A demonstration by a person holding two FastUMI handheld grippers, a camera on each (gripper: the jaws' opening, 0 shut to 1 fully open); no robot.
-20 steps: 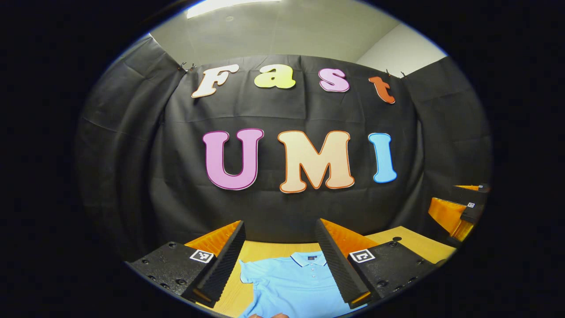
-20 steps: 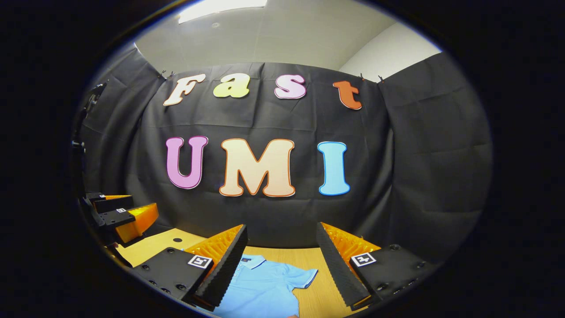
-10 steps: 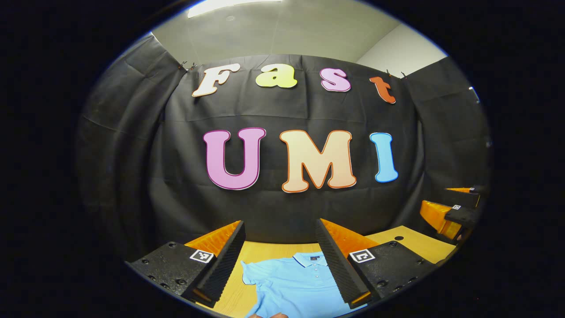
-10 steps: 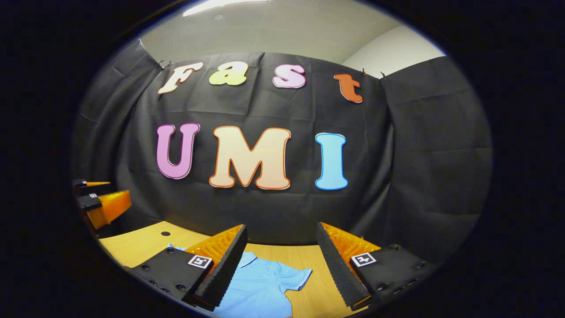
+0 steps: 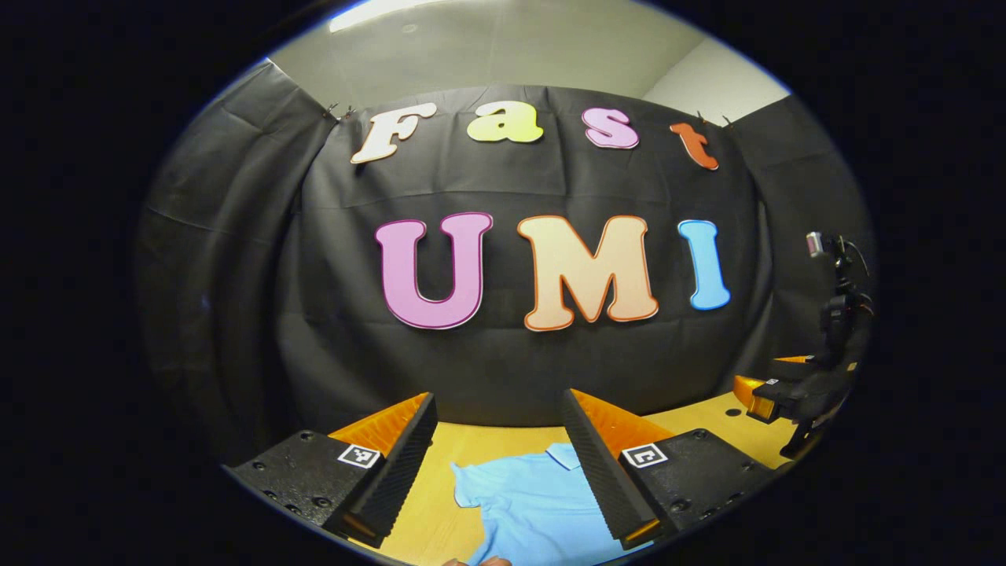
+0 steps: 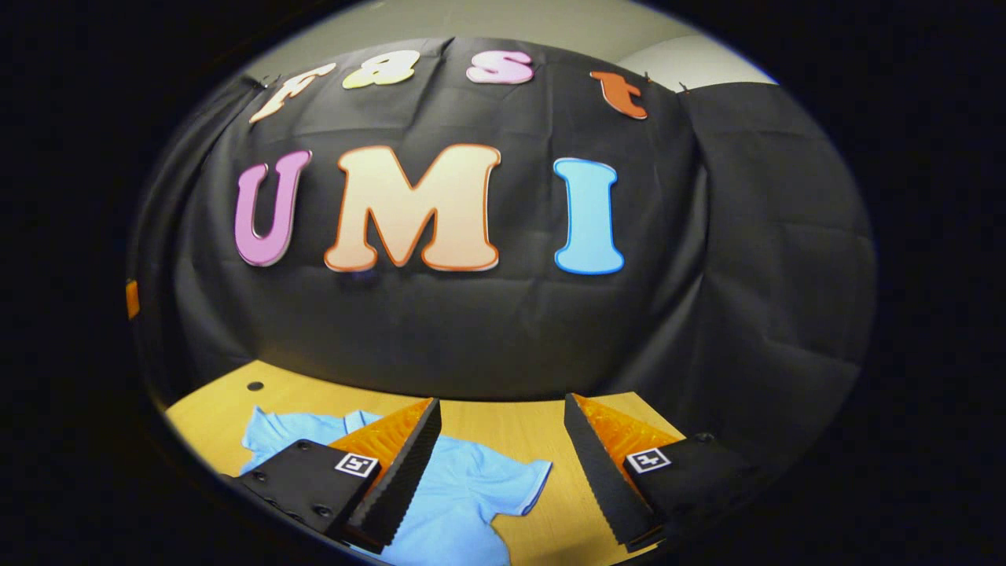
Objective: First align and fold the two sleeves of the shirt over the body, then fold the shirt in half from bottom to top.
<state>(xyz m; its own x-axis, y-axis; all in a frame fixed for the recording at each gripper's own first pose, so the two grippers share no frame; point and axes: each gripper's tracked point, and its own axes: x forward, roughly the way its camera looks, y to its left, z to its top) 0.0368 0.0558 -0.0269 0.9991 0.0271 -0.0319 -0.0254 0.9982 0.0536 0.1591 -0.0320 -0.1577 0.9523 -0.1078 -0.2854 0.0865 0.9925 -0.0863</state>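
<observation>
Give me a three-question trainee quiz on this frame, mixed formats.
1. True or false: the blue shirt lies flat on the wooden table with both sleeves still spread out.
2. The left tongs are: A) shut on a sleeve B) open, holding nothing C) shut on the collar.
3. Fill in: in the right gripper view, the right tongs have their jaws ____ above the shirt.

Key: 1 true; 2 B; 3 open.
</observation>
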